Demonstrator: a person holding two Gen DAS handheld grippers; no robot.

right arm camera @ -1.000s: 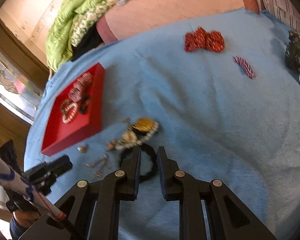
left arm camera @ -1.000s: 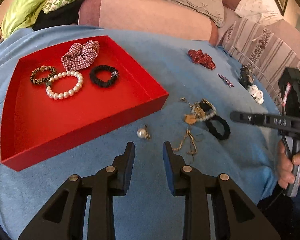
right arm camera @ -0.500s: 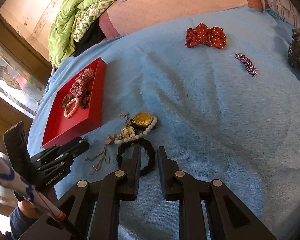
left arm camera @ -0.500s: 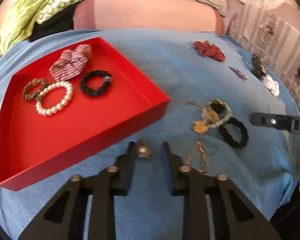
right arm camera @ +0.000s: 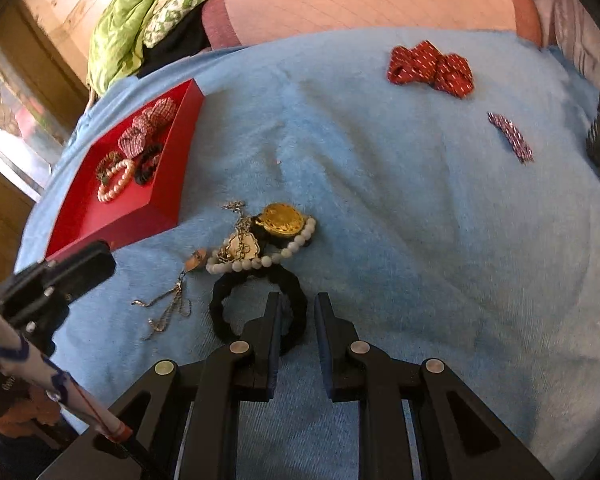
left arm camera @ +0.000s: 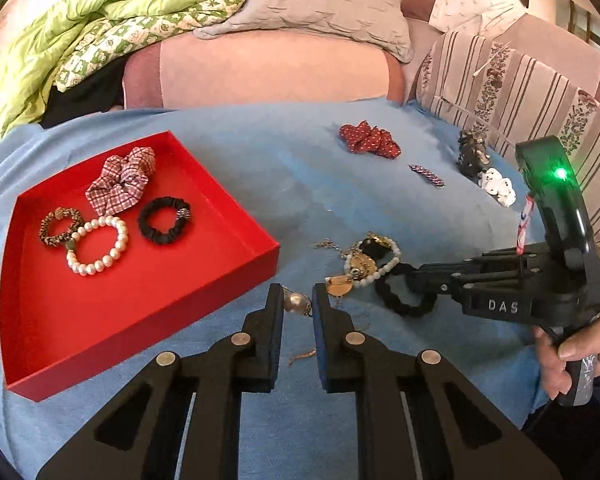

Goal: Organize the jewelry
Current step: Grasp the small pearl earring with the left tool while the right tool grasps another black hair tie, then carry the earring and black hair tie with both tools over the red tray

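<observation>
Two black two-finger grippers work over a fuzzy blue blanket [left arm camera: 260, 152], beside a shallow red tray [left arm camera: 148, 280] with low, straight walls. Inside the tray lie a gathered red-checked fabric scrunchie [left arm camera: 121, 181], a ribbed black scrunchie [left arm camera: 164, 220], a round pearl bracelet [left arm camera: 97, 245] and a small mottled brown band [left arm camera: 58, 226].

Just off the tray's near right corner, the left gripper [left arm camera: 297, 307] has its fingers spread, with a smooth, round pearl earring [left arm camera: 296, 302] sitting between the tips; contact cannot be told. Further right of the tray is a tangle: a white bead strand [right arm camera: 260, 262], an embossed gold locket [right arm camera: 282, 219], thin chains [right arm camera: 168, 312] and a crinkled black hair tie [right arm camera: 256, 308]. The right gripper [right arm camera: 296, 312] stands with its fingers parted, the left one over the hair tie's ring, the right one on bare blanket.

Only the left wrist view shows the pearl earring, a white floral piece [left arm camera: 498, 186] far right of the tray, a green light on the right tool, and the letters "DAS" on its side. Both views show a red dotted scrunchie [right arm camera: 430, 68] and a slim purple clip [right arm camera: 510, 136], well beyond the tray.
</observation>
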